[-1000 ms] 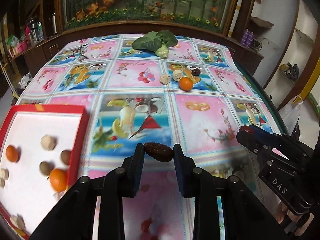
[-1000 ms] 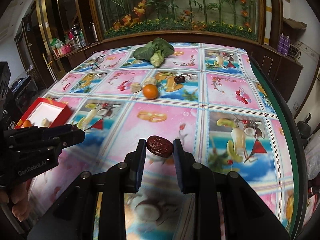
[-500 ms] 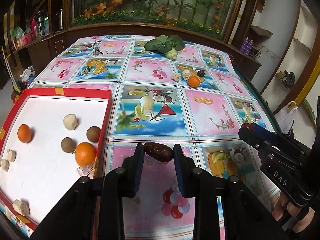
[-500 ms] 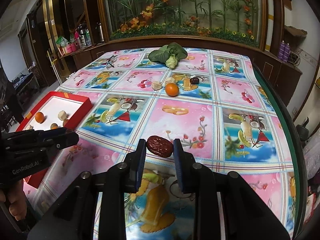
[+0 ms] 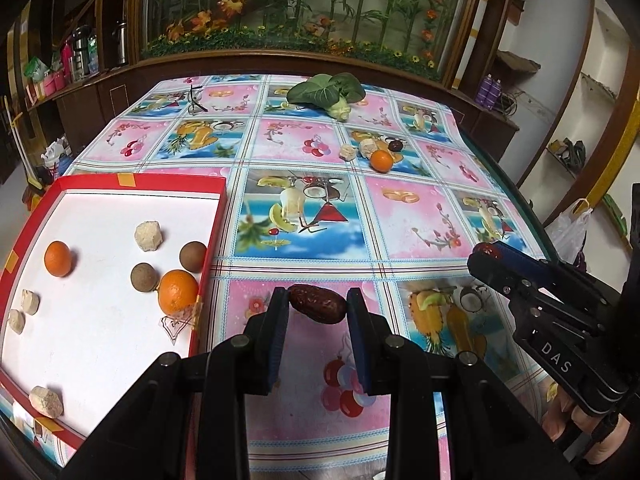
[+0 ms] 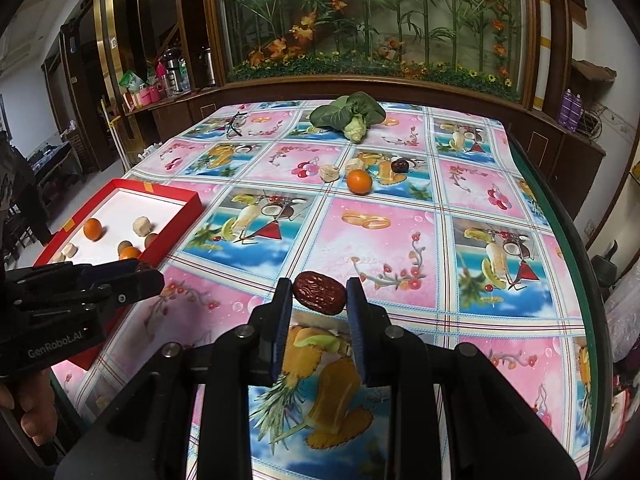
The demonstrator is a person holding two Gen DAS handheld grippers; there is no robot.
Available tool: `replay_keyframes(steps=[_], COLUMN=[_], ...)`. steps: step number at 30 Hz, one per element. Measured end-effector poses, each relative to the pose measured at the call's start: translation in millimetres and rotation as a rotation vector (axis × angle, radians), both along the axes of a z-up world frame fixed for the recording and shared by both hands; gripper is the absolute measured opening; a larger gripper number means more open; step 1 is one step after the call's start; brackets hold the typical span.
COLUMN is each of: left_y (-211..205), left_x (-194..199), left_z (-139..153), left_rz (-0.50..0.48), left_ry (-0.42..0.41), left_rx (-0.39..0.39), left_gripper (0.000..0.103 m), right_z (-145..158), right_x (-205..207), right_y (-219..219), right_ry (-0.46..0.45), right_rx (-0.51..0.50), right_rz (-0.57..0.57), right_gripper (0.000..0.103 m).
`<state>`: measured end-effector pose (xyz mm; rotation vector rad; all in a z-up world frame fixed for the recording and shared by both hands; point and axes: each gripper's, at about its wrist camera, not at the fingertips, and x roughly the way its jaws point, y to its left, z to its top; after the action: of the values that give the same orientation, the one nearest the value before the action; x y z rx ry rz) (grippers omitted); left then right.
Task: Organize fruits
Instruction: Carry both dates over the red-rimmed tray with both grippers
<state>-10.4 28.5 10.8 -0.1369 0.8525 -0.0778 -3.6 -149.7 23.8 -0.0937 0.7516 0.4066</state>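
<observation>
My left gripper (image 5: 318,310) is shut on a dark red date (image 5: 317,309) and holds it above the tablecloth, just right of the red tray (image 5: 216,220). The tray holds two oranges, two brown round fruits and several pale lumps. My right gripper (image 6: 319,300) is shut on another red date (image 6: 319,298) above the table's near middle; it shows in the left wrist view (image 5: 486,254). The left gripper shows at the left of the right wrist view (image 6: 148,276). An orange (image 6: 359,181), two pale lumps and a dark fruit (image 6: 399,165) lie further back.
A leafy green vegetable (image 6: 348,116) lies at the table's far end, with glasses (image 6: 236,124) to its left. The table's green edge (image 6: 576,248) runs down the right side. A wooden planter cabinet stands behind the table.
Both grippers have pulled back toward the near edge with their dates still held. The left gripper has shifted so more of the red tray shows at its left.
</observation>
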Motion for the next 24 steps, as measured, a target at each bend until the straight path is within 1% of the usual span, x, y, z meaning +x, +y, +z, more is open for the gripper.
replay_keyframes(steps=[12, 20, 24], left_y=[6, 31, 45], left_x=[-7, -15, -19], left_z=[4, 3, 0], left_rz=[0.015, 0.068, 0.092], left_ry=[-0.013, -0.011, -0.004], left_rx=[0.010, -0.009, -0.031], left_gripper=[0.029, 0.029, 0.029], right_z=[4, 6, 5], right_x=[-6, -6, -5], right_y=[6, 22, 30], right_ry=[-0.012, -0.018, -0.018], right_rx=[0.008, 0.012, 0.017], right_rz=[0.026, 0.068, 0.089], right_gripper=[0.029, 0.029, 0.029])
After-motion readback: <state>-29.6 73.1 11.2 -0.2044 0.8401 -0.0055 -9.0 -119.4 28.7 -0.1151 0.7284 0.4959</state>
